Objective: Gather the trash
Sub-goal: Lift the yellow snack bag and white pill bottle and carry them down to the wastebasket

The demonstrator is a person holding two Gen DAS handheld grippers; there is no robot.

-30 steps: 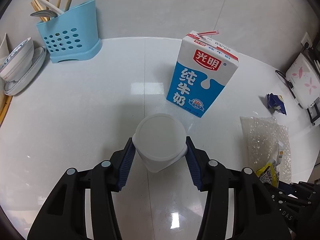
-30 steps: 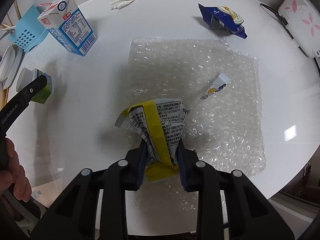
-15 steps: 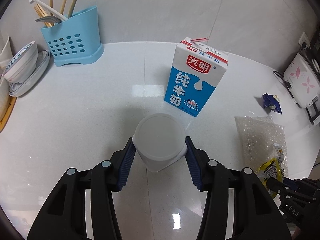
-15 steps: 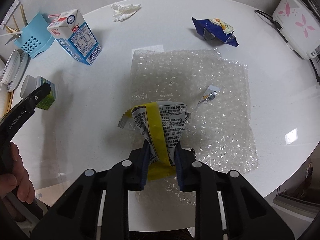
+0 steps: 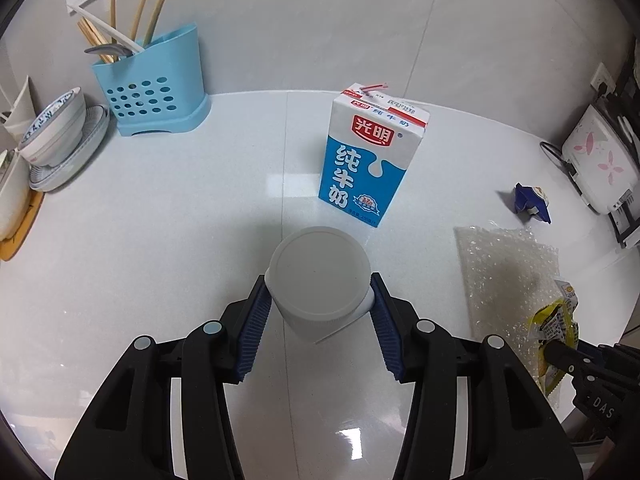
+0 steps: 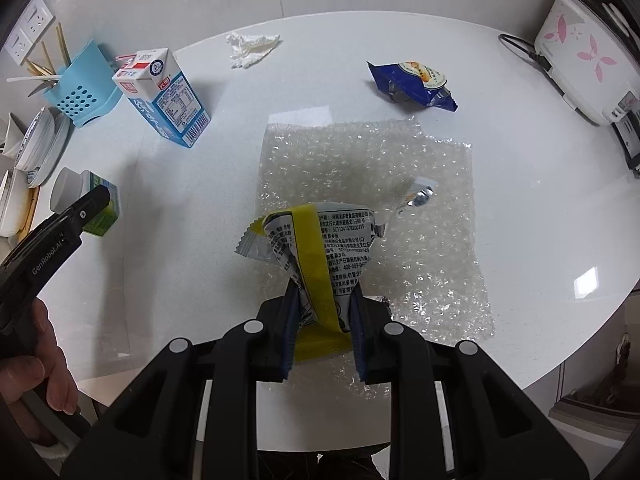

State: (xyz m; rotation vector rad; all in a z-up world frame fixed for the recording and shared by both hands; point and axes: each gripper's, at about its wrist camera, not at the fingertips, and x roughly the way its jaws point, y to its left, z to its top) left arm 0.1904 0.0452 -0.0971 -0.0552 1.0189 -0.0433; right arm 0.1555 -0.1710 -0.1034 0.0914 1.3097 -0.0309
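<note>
While pinched, wrapper point(image 6: 320, 256) between tongs point(image 6: 322, 320).

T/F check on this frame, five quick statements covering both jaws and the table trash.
1. The left gripper is shut on the white cup. True.
2. The right gripper is empty. False: its jaws pinch the yellow wrapper.
3. The milk carton stands upright. True.
4. The blue snack bag lies on the bubble wrap. False: it lies on the bare table beyond it.
5. The crumpled tissue is in the blue utensil holder. False: it lies on the table.
</note>
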